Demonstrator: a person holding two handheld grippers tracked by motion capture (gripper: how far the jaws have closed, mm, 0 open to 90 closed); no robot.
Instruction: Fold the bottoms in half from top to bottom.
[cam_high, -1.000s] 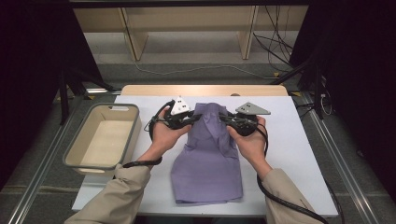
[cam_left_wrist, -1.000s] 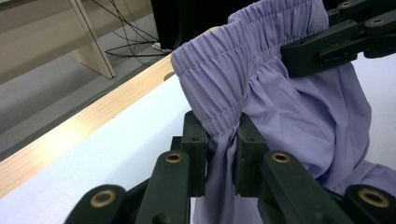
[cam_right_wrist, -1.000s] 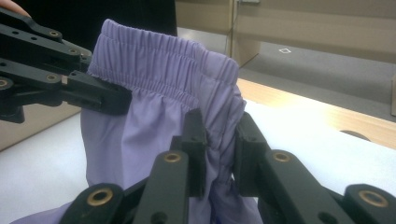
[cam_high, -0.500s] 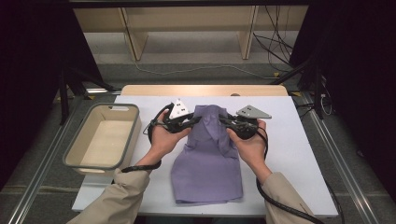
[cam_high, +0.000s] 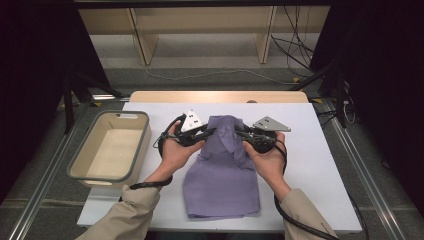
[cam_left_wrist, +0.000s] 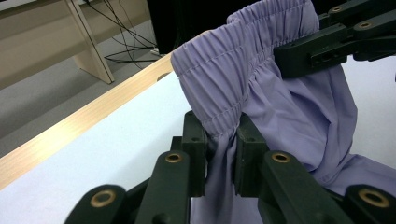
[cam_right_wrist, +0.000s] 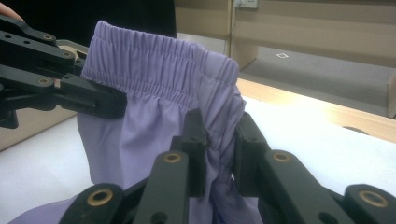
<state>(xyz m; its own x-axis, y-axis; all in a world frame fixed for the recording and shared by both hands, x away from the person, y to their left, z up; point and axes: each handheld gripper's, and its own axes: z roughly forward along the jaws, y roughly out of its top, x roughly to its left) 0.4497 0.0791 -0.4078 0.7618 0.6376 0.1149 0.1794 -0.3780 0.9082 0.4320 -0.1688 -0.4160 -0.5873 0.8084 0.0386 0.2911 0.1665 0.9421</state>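
Observation:
Purple shorts (cam_high: 222, 175) with an elastic waistband lie lengthwise on the white table (cam_high: 320, 170), the waistband end lifted at the far side. My left gripper (cam_high: 212, 132) is shut on the waistband's left part, and its own view shows the gathered band (cam_left_wrist: 224, 88) pinched in my left gripper (cam_left_wrist: 221, 140). My right gripper (cam_high: 238, 134) is shut on the right part of the band; in its own view the ruffled cloth (cam_right_wrist: 154, 74) is squeezed in my right gripper (cam_right_wrist: 219, 140). The other gripper (cam_right_wrist: 70, 91) bites the band at the left there.
A grey-rimmed beige bin (cam_high: 75, 167) stands on the table's left side, with nothing in it. A wooden strip (cam_high: 215, 96) runs along the table's far edge. Pale shelving legs and loose cables (cam_high: 295, 55) lie on the floor beyond.
Both hands have drifted slightly toward the near side with the waistband still held up; the shorts lie much as before.

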